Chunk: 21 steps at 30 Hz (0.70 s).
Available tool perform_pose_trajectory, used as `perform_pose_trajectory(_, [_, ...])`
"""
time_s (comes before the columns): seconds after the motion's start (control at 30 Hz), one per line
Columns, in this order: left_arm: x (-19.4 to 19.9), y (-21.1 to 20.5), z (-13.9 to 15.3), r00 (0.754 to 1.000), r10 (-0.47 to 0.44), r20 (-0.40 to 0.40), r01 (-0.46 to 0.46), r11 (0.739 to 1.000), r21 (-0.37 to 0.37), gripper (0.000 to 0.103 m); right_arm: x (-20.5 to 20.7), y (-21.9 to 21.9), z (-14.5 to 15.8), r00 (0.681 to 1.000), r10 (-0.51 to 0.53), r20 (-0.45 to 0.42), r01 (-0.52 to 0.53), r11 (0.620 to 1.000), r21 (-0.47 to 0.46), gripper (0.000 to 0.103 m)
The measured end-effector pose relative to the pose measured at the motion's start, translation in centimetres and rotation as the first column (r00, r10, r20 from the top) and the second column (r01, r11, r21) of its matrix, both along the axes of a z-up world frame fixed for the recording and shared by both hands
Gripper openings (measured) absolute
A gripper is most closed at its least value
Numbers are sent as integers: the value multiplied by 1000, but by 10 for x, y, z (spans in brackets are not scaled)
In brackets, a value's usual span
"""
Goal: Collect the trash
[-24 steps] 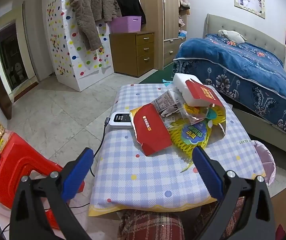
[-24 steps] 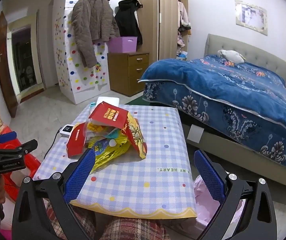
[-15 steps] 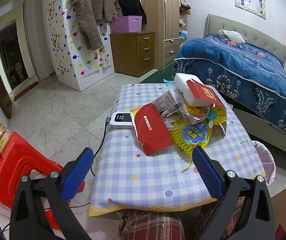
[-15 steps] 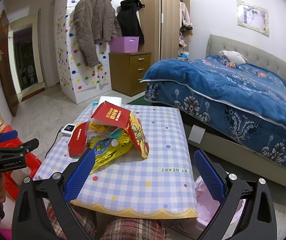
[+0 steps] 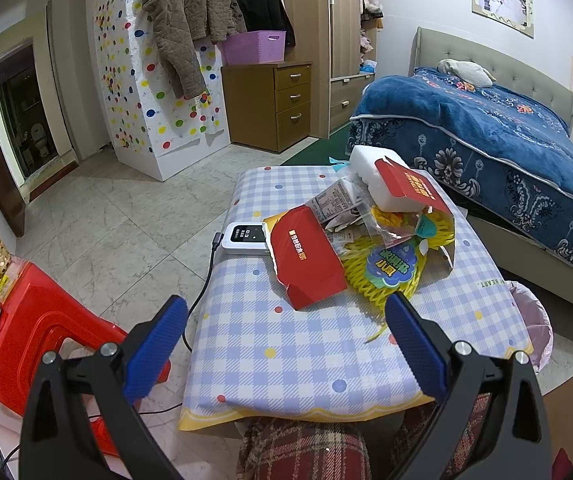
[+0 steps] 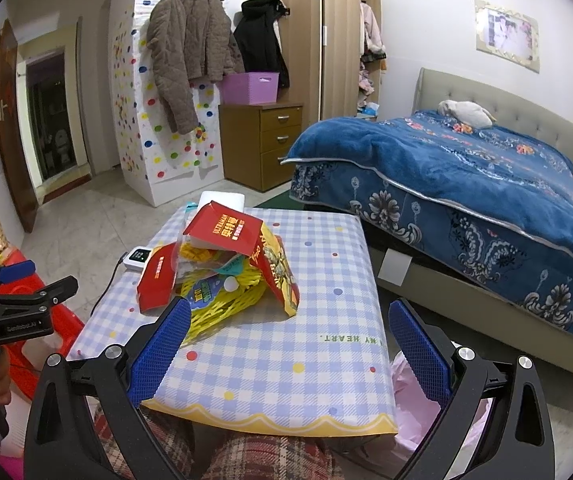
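Left gripper, jaws spread and empty, hangs over the near edge of the checked tablecloth; the flattened red cardboard box lies just ahead, long axis running away, beside a white corded device.

Right gripper, equally wide and empty, sees the yellow mesh bag ahead-left; a pink-lined bin waits below right.

White device partly hidden under red carton
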<state>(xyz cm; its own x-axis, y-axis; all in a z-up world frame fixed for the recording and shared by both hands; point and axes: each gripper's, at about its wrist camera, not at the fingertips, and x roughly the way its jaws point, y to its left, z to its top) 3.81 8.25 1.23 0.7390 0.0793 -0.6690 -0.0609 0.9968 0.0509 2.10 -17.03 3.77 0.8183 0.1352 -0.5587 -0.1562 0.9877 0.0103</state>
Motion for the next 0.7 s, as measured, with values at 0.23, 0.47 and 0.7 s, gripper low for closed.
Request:
perform_pose_trajectory(0.23, [0, 0, 0, 1000, 0, -1, 0, 1000, -1, 96, 1, 0, -3, 1000, -1, -4, 1, 1000, 5, 98])
perform_pose_trajectory(0.47, [0, 0, -1, 1000, 0, -1, 0, 1000, -2, 96, 0, 3, -8, 1000, 2, -2, -2, 1000, 3, 98])
perform_pose_trajectory(0.7, [0, 4, -8, 1000, 5, -12, -5, 1000, 1, 96, 5, 2, -13, 1000, 4, 29, -5, 1000, 18, 98])
